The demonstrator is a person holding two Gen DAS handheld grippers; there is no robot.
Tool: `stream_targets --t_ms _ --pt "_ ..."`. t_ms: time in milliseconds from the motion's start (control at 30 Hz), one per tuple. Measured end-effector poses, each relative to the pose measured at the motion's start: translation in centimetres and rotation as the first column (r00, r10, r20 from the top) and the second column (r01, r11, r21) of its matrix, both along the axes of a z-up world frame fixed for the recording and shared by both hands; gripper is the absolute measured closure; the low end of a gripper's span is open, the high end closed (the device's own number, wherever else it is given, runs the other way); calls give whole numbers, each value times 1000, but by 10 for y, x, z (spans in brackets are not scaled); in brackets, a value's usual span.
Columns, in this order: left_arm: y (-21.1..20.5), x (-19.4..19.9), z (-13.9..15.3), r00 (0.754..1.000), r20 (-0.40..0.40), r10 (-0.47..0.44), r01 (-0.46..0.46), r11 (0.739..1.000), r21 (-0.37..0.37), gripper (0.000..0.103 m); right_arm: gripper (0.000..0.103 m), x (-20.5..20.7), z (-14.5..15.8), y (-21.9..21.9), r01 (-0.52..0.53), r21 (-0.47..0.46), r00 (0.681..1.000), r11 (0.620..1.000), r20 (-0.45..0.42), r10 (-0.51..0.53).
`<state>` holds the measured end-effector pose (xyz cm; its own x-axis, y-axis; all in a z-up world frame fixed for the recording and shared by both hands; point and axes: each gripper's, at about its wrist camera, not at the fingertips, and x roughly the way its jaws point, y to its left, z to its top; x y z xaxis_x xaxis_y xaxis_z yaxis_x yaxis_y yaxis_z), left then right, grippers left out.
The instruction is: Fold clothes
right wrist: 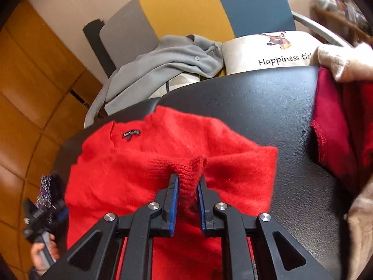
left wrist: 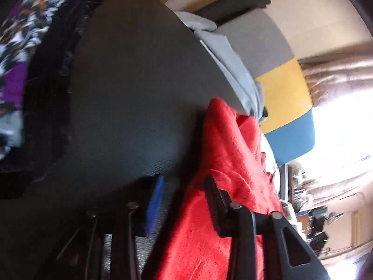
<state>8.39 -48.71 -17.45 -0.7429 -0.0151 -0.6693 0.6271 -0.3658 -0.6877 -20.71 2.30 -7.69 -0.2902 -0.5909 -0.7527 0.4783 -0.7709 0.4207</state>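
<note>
A fuzzy red sweater (right wrist: 130,163) lies on the black table (right wrist: 268,107), neck label toward the far left. My right gripper (right wrist: 187,182) is shut on the sweater's ribbed hem (right wrist: 188,175) and holds a bunched fold of it over the body. In the left wrist view the sweater (left wrist: 228,154) hangs at the table's (left wrist: 130,88) edge. My left gripper (left wrist: 184,179) is open, its right finger against the red fabric, nothing pinched. The left gripper also shows in the right wrist view (right wrist: 40,212), at the sweater's left side.
A dark red garment (right wrist: 333,121) and a beige fuzzy one (right wrist: 345,60) lie at the table's right. A patterned purple and black garment (left wrist: 25,53) lies at its far side. A grey shirt (right wrist: 163,65) and a printed cushion (right wrist: 268,51) rest on the chair behind.
</note>
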Motion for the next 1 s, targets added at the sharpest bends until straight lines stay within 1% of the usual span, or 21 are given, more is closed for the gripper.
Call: stream_targets --t_ms 33,67,100,133,233,267,300,333,367,400,433,467,533,600,667,733,800,867,933,967,1000 --pt "-1 3 0 1000 7 1 -1 1000 0 67 75 -3 -2 4 17 6 1000 1000 0 -17" --pt "-2 6 1 1000 6 -1 1 1000 0 67 69 -5 -3 4 17 -6 1000 1000 5 -17" --pt "0 8 5 1000 -23 -16 17 1000 1 65 60 -6 -5 5 17 -18 1000 1000 9 -17" --pt "4 7 9 998 -54 -41 41 999 1 64 57 -5 -8 9 16 -21 1000 1000 19 -15" --pt "18 -3 23 986 -110 -123 123 992 -7 62 56 0 -20 15 0 -35 998 999 59 2" --pt "24 -11 25 977 -143 -158 161 987 9 62 56 4 -23 16 -8 -53 998 999 69 12" --pt "29 -20 26 971 -159 -176 183 983 29 61 56 4 -24 15 -9 -63 997 998 72 13" --pt "33 -30 25 968 -167 -188 198 979 48 60 56 5 -26 14 -9 -72 997 997 75 15" --pt "35 -38 20 974 -143 -177 187 980 64 60 56 6 -28 13 -10 -81 997 997 78 16" --pt "33 -43 15 980 -120 -158 168 983 79 60 57 5 -30 8 -11 -69 997 998 78 16" --pt "31 -47 7 986 -103 -130 141 984 108 60 58 5 -32 3 -12 -56 997 998 78 17" --pt "29 -50 -2 991 -99 -95 110 982 154 60 61 5 -31 -2 -19 -24 998 1000 58 21" --pt "25 -50 -11 992 -121 -44 69 975 211 60 82 8 -29 -11 -40 27 999 999 20 39" --pt "20 -49 -18 989 -149 3 34 968 250 62 88 12 -21 -18 -66 60 998 996 -18 68" --pt "14 -44 -19 986 -168 20 23 967 252 72 89 17 -5 -18 -85 51 994 995 -58 88" --pt "9 -40 -17 986 -166 29 11 972 234 94 89 23 12 -18 -104 42 989 994 -99 108" --pt "6 -41 -16 987 -156 28 6 977 215 96 90 29 28 -14 -116 9 986 993 -122 116" --pt "2 -33 -15 988 -152 22 8 982 191 97 90 35 43 -8 -120 -13 982 993 -145 117" --pt "1 -26 -14 991 -134 7 15 986 165 97 90 38 49 1 -110 -39 985 993 -142 103" --pt "0 -23 -14 993 -120 0 18 988 154 97 90 37 48 5 -98 -30 986 995 -139 93" --pt "-1 -21 -16 995 -105 -5 21 988 152 97 90 34 38 7 -82 -9 990 997 -115 80"
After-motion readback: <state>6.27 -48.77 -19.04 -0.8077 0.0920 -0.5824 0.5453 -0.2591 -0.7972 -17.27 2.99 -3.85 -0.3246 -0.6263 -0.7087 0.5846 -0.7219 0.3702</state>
